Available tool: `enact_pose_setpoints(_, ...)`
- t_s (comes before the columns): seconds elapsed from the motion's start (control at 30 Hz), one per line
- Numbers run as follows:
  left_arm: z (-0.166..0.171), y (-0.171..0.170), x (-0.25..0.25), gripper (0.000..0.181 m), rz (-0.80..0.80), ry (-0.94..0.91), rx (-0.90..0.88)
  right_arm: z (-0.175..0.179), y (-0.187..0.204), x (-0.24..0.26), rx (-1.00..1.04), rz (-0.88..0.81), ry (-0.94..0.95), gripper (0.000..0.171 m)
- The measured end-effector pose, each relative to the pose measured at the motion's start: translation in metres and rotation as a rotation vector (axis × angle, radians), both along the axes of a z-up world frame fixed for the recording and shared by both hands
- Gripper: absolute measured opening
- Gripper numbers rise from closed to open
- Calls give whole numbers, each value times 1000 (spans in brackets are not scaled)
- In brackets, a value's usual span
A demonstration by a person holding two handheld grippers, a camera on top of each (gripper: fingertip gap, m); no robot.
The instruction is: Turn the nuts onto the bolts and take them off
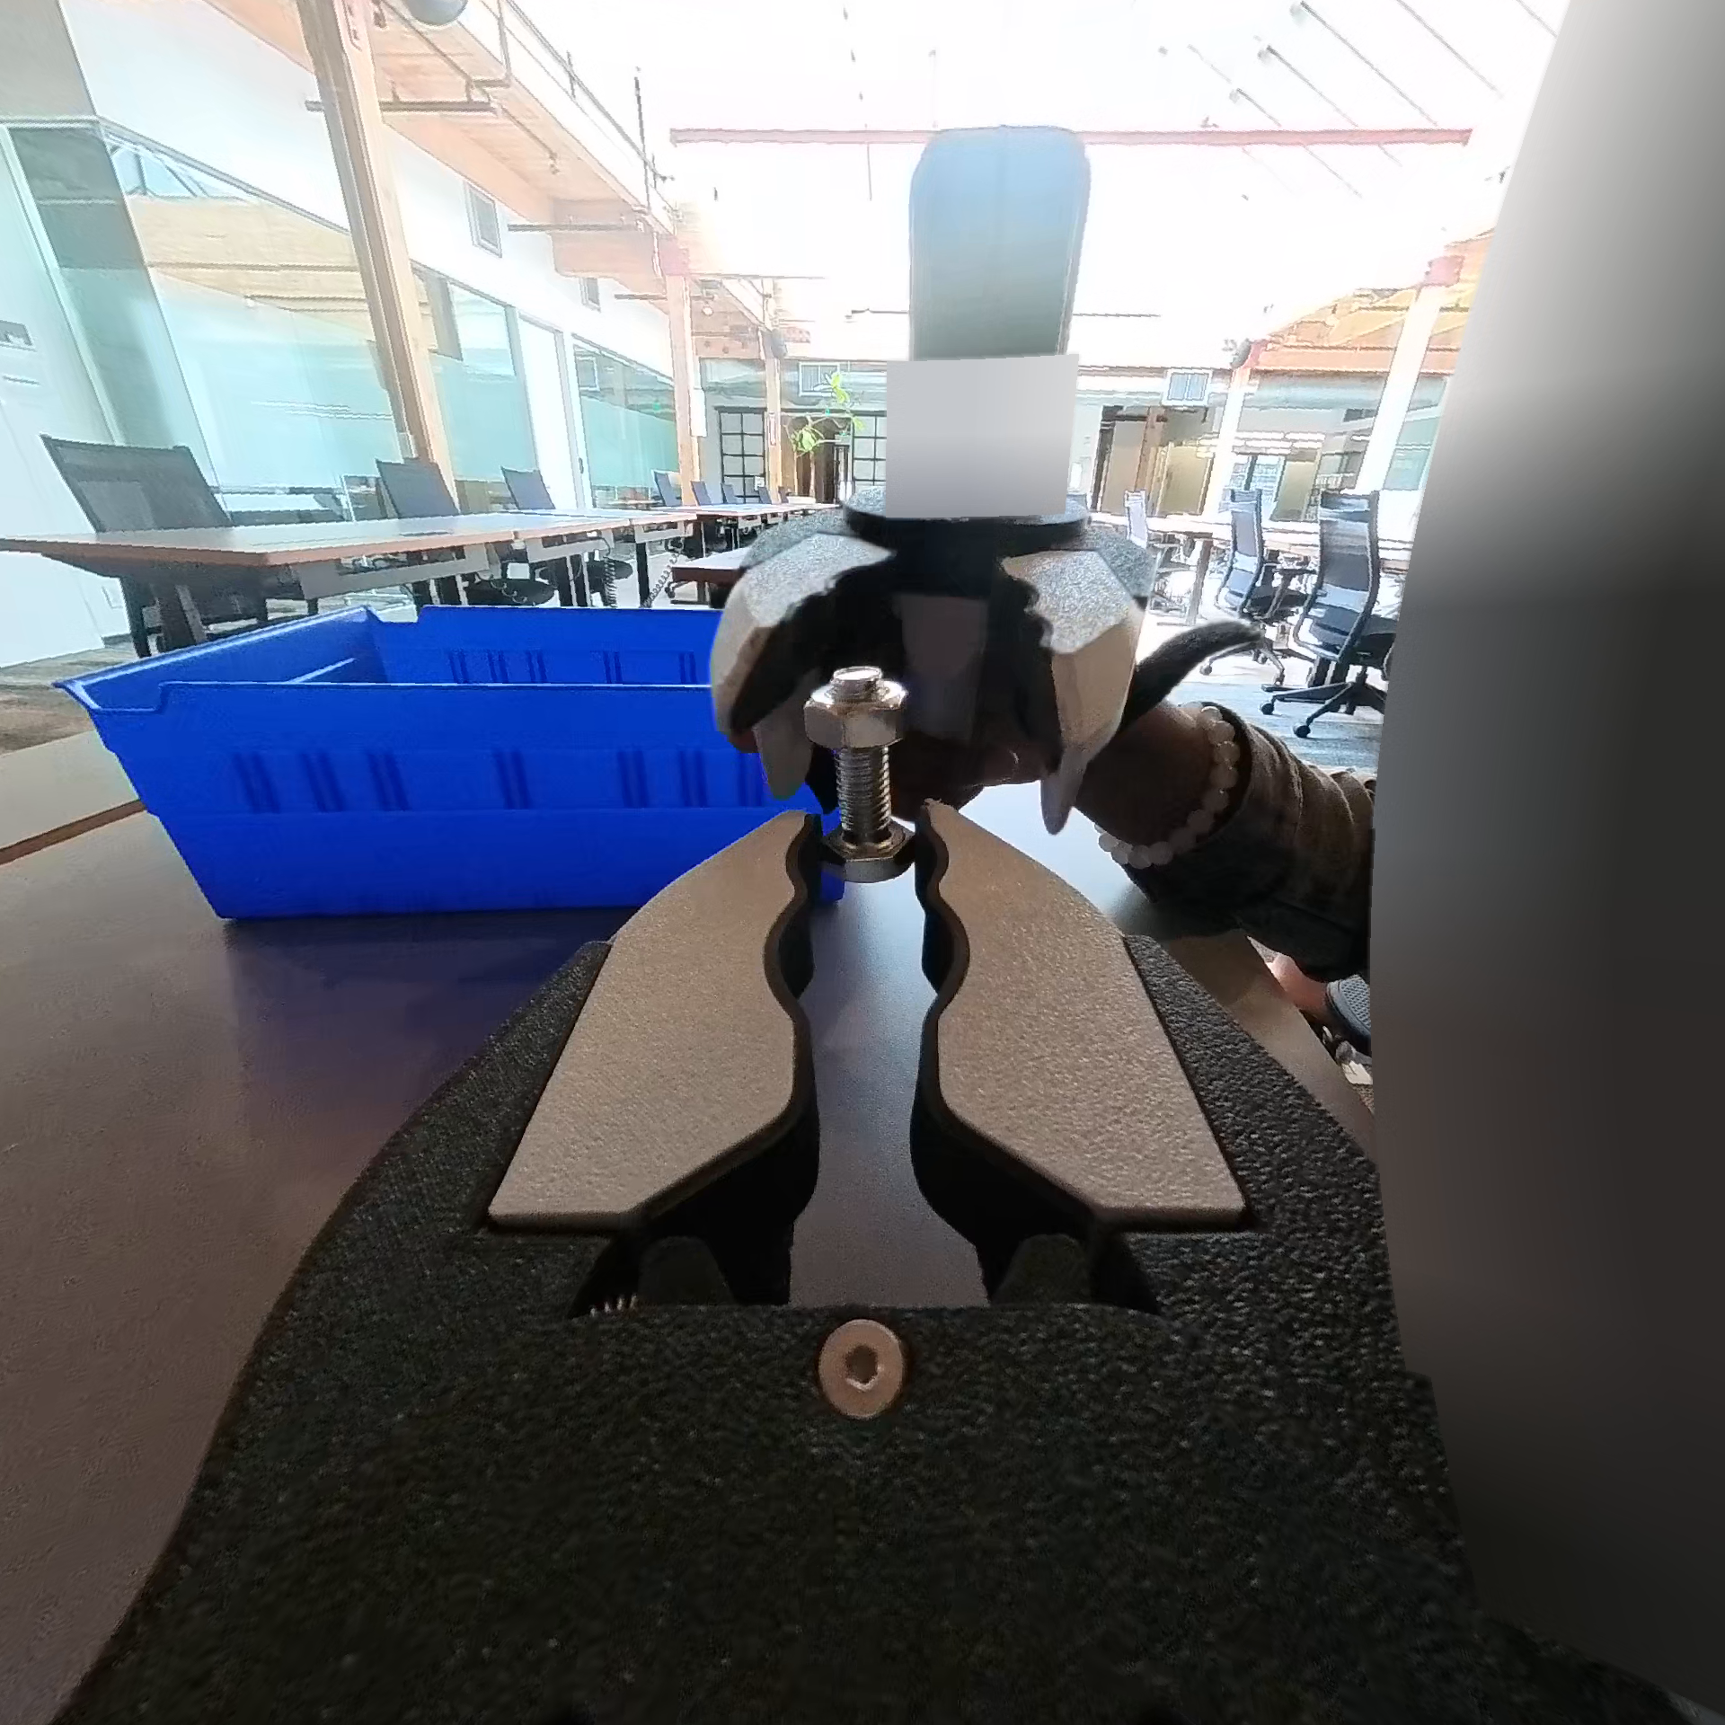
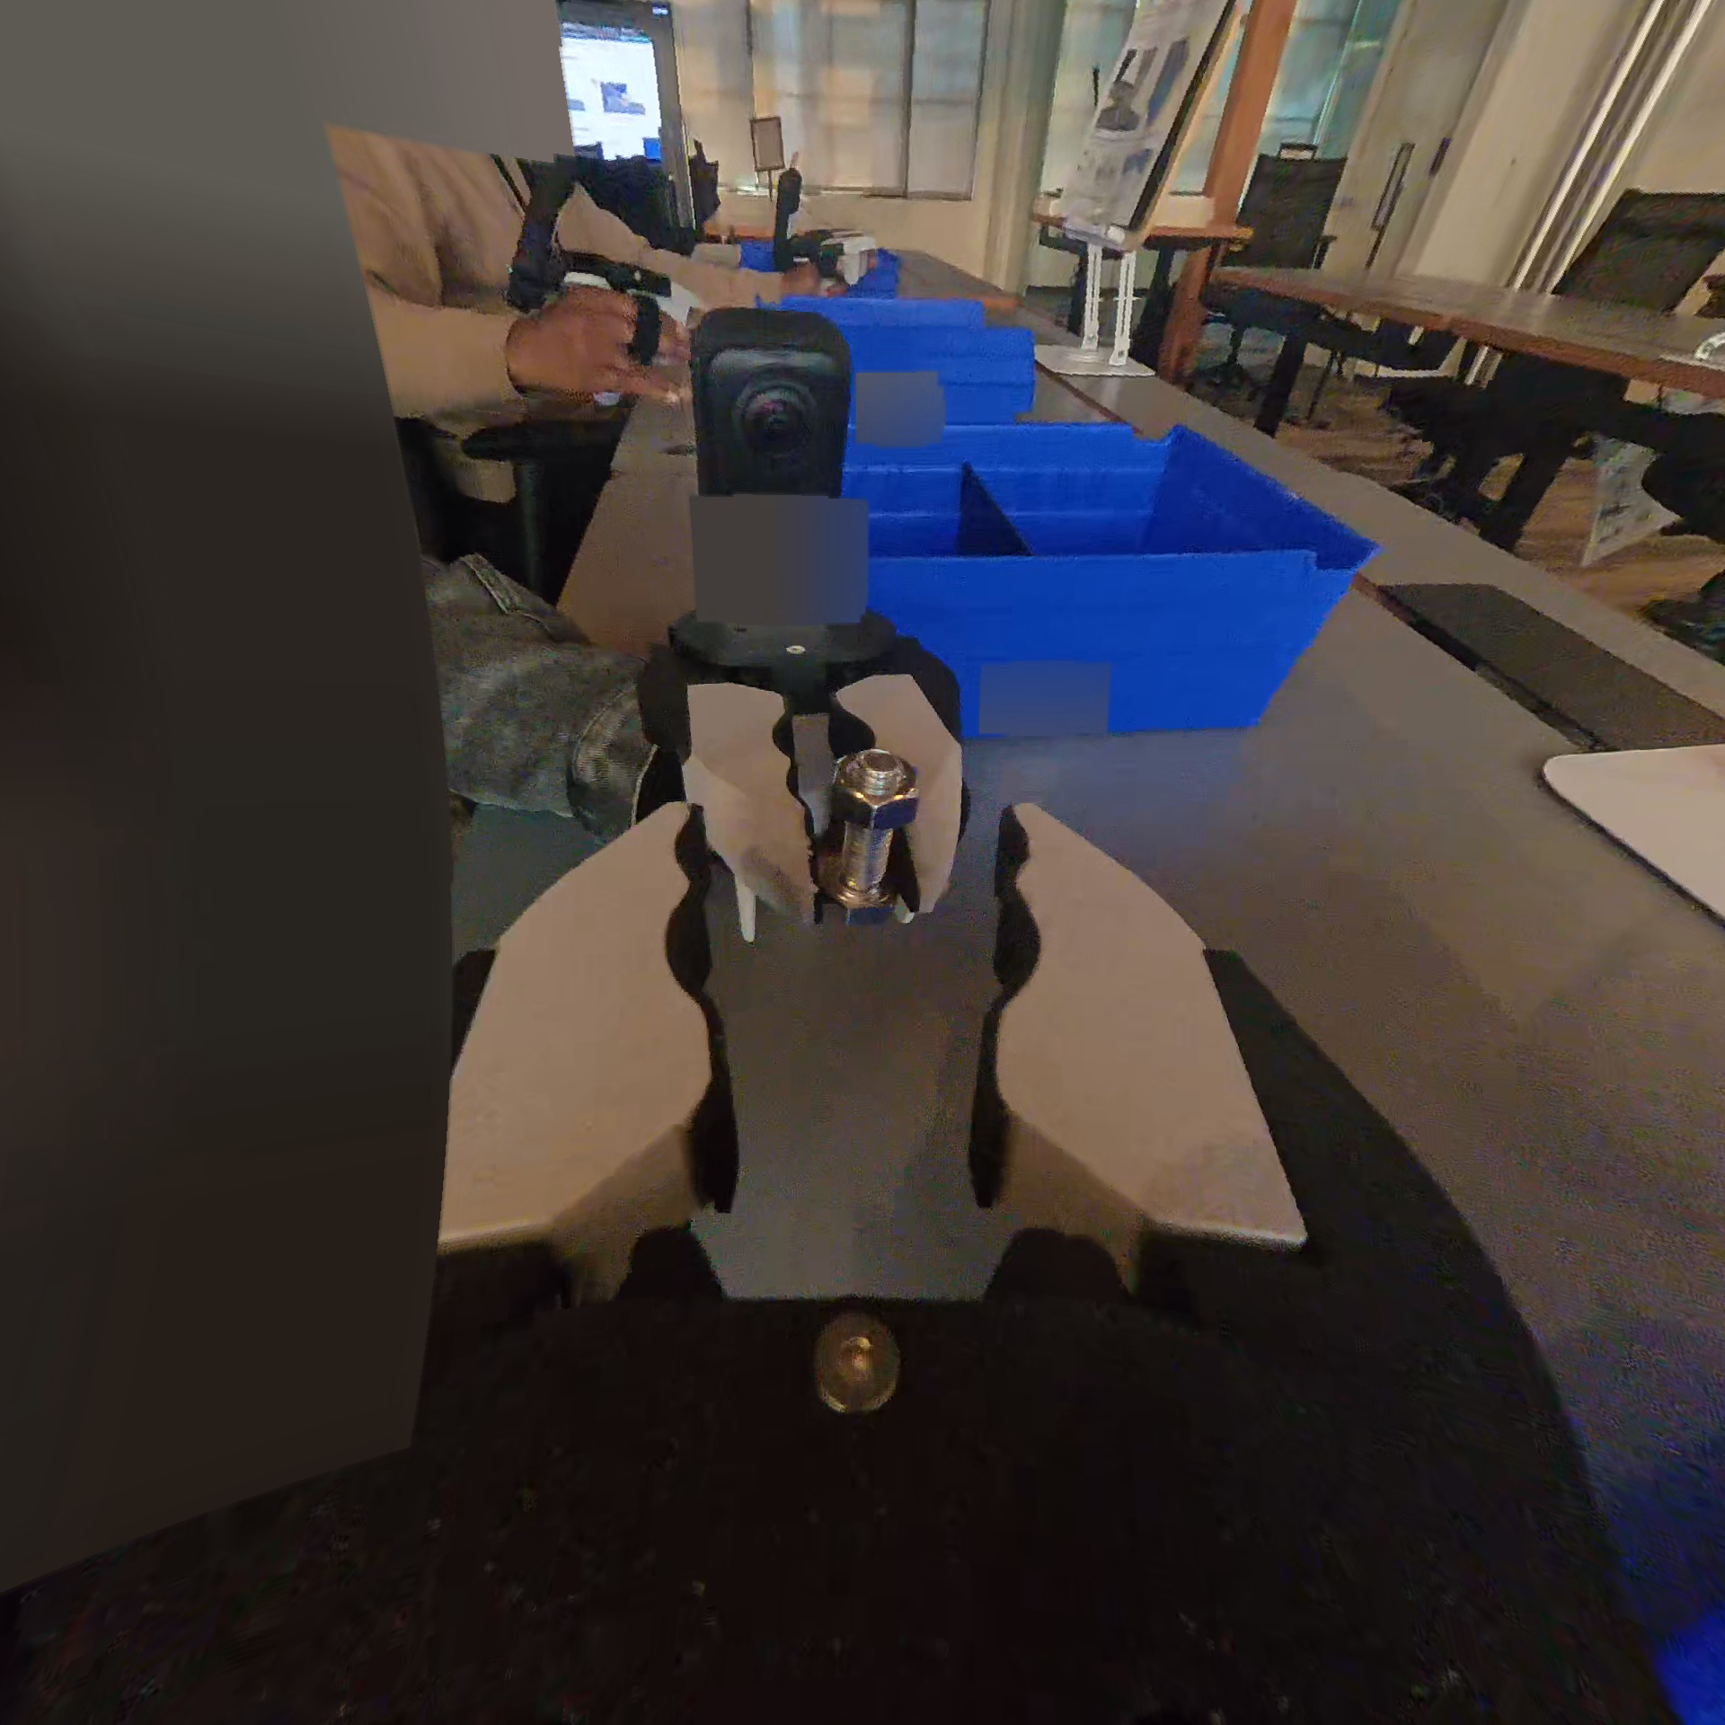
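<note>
Standing upright on a dark table (image 1: 280,1027), a silver bolt (image 1: 861,793) rests head-down with its long axis vertical. To the left sits a blue bin (image 1: 420,775). The left gripper (image 1: 863,831) lies low along the table, clenched on the bolt's hexagonal head and bracing it. A nut (image 1: 854,714) sits threaded near the bolt's top end. Further right and facing it, the right gripper (image 2: 849,821) is released, its fingers spread wide with nothing between them. In its own view the bolt and nut (image 2: 873,803) stand just ahead of the fingertips, so it appears the nearer tool for turning the nut, likely by closing at nut height, above the braced head.
</note>
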State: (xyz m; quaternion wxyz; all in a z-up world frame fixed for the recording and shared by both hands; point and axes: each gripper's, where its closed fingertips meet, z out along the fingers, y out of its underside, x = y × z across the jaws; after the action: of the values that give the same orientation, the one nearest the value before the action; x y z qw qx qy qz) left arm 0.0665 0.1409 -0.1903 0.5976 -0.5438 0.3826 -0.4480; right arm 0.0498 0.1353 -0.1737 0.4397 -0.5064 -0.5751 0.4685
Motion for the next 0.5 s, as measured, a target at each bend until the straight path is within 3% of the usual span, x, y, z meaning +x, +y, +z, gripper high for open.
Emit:
enact_pose_setpoints(0.07,0,1,0,19,4,-3,-4,4,-3,2,1,18,23,51)
enact_pose_setpoints(0.2,1,1,-1,19,4,-10,-9,14,-18,15,-7,134,67,0)
enact_pose_setpoints(0.3,0,0,0,19,1,0,-2,13,-14,14,-13,111,68,0)
enact_pose_setpoints(0.43,0,0,0,19,-1,-3,-4,4,-3,3,-32,31,17,53)
enact_pose_setpoints(0.5,0,0,0,19,-1,0,-2,1,-4,2,-26,39,4,58)
